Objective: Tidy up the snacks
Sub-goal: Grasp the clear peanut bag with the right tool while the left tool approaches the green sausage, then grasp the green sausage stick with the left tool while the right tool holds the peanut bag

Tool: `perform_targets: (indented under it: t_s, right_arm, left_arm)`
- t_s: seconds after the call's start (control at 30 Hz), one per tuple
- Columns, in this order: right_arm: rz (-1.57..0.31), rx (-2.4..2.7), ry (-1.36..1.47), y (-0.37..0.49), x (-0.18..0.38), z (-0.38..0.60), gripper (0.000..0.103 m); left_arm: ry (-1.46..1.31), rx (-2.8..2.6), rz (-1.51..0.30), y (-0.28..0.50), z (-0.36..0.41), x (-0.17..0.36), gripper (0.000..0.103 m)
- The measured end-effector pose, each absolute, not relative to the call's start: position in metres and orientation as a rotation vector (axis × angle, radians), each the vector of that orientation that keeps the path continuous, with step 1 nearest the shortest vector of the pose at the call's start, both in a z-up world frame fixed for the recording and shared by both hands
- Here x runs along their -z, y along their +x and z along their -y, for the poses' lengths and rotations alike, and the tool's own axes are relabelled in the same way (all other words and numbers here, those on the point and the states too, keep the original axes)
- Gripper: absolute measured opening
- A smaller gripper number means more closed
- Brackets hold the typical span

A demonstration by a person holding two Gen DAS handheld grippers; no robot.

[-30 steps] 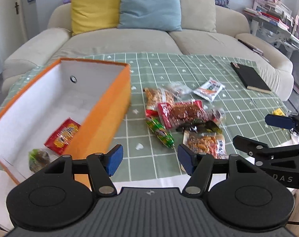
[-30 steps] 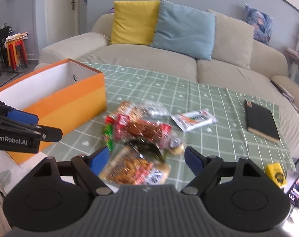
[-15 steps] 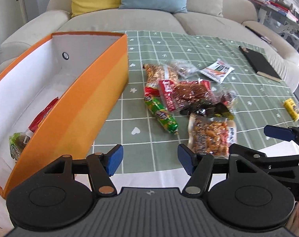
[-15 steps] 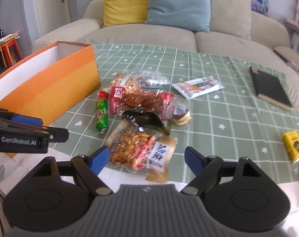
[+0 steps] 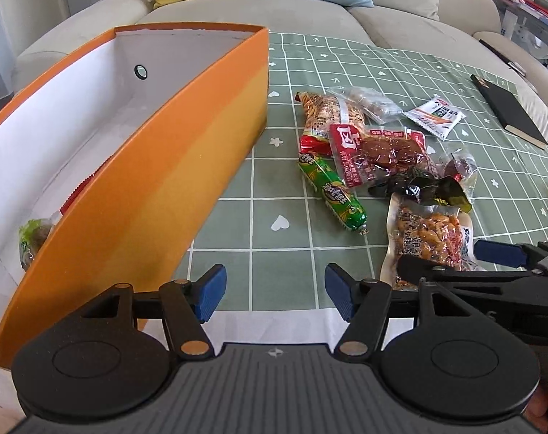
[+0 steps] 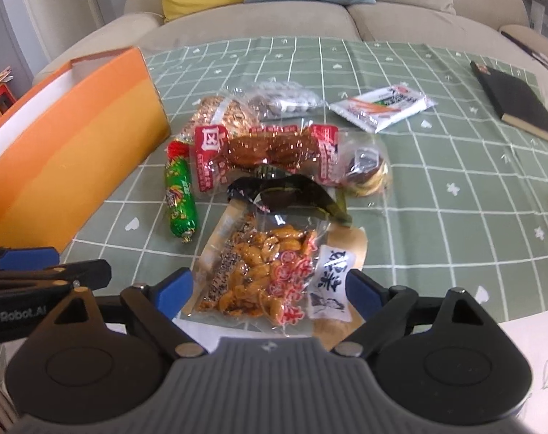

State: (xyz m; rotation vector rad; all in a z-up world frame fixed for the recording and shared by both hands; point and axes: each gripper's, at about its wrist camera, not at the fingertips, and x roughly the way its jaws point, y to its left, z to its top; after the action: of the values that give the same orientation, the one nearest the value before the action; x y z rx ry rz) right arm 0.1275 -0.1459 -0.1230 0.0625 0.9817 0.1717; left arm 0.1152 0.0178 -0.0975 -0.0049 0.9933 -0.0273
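Now the right gripper [image 6: 268, 291] hangs over the peanut pack [image 6: 270, 271], which lies flat at the near edge of the desk [image 6: 454, 195], closest of the loose snacks. Its jaws have just been opening and stand wide, one pad on each side of the pack, neither pressing on it: released, nothing held. The left gripper [image 5: 272, 291] is also released and empty, over bare cloth beside the orange box [image 5: 172, 166], where a couple of snacks already lie.

To my eye the step in hand is picking up the peanut pack for the box. To do it well:

- Lower until the pads straddle the pack's body, not just its clear seam, which would likely slip out.
- The pack looks nearly as wide as the open jaws, so centre it, or take it across a narrower part.
- A dark wrapper [image 6: 288, 190] touches the pack's far end; grip toward the near end so it is not dragged along.
- Close gently; the film is slick and the contents brittle.
- Lift straight up before swinging toward the box, clearing the green sausage [image 6: 180, 199] and the left gripper.
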Motion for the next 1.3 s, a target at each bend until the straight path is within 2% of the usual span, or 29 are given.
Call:
perform_targets:
  t_s: [0.27,0.5,0.83,0.97,1.3]
  right_arm:
    - [-0.964,-0.134,-0.004,0.129,0.137,0.135,0.099]
    - [-0.942,-0.127,-0.027,0.124,0.139,0.142,0.1]
    - [-0.937,-0.157,-0.043,0.118,0.135,0.15,0.087]
    - [-0.947,-0.16,-0.048,0.116,0.132,0.155,0.076]
    - [-0.978,-0.142,-0.064,0.126,0.129,0.177,0.074]
  left_arm:
    - [-0.011,0.02,-1.017,0.117,-0.018,0.103,0.074]
    - [-0.002,0.03,-1.024,0.116,-0.013,0.105,0.074]
    - [0.015,0.045,-1.022,0.114,-0.009,0.103,0.074]
    - [0.007,0.046,-1.023,0.114,-0.01,0.102,0.074]
    - [-0.042,0.118,-0.982,0.126,-0.004,0.096,0.074]
